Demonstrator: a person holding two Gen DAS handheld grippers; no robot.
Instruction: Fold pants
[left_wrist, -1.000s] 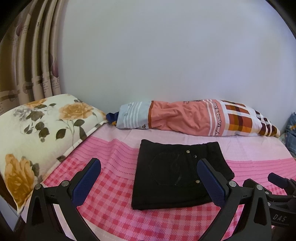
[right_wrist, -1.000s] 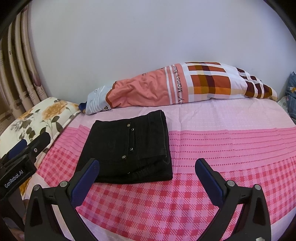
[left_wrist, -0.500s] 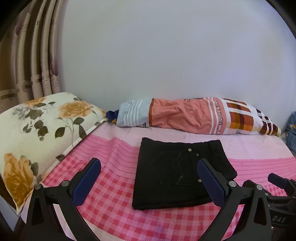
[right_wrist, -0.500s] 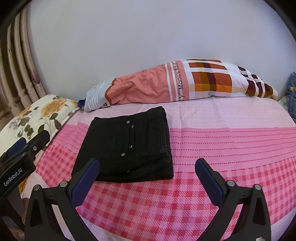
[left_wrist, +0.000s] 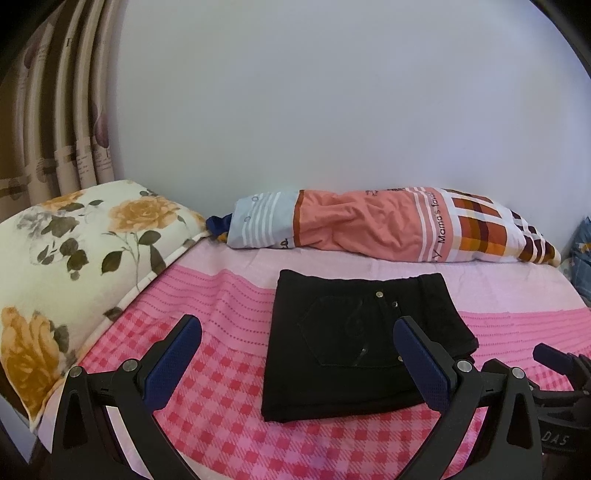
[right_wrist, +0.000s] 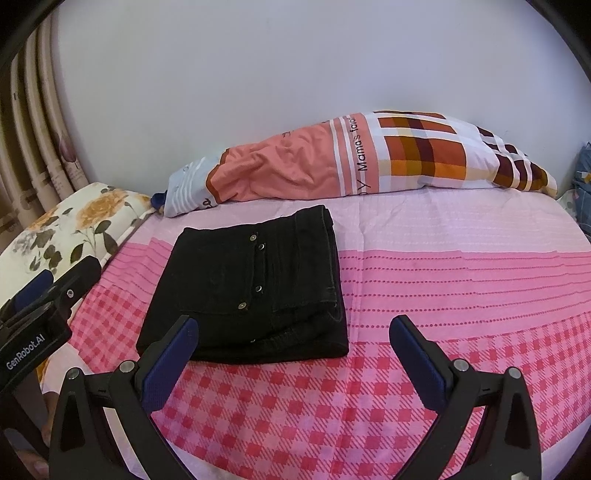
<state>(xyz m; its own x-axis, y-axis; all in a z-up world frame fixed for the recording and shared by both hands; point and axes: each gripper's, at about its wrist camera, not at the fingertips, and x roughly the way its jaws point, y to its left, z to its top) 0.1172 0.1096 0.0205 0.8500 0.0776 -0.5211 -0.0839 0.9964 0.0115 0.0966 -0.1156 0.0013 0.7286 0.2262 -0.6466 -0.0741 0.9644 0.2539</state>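
Observation:
The black pants (left_wrist: 347, 343) lie folded into a compact rectangle on the pink checked bedsheet (left_wrist: 221, 398); they also show in the right wrist view (right_wrist: 251, 288). My left gripper (left_wrist: 297, 354) is open and empty, held above the near edge of the bed, short of the pants. My right gripper (right_wrist: 293, 354) is open and empty, held near the bed's front edge, with its left finger in front of the pants' near corner. The left gripper's body shows in the right wrist view (right_wrist: 40, 314).
A floral pillow (left_wrist: 74, 266) lies at the left of the bed. A rolled orange and plaid quilt (left_wrist: 388, 229) lies along the white wall behind the pants. Curtains (left_wrist: 55, 129) hang at the far left. Blue patterned fabric (left_wrist: 581, 258) sits at the right edge.
Both grippers have drawn back slightly and risen, so the pants and quilt sit lower in each view. The pants have not moved. Both grippers stay open.

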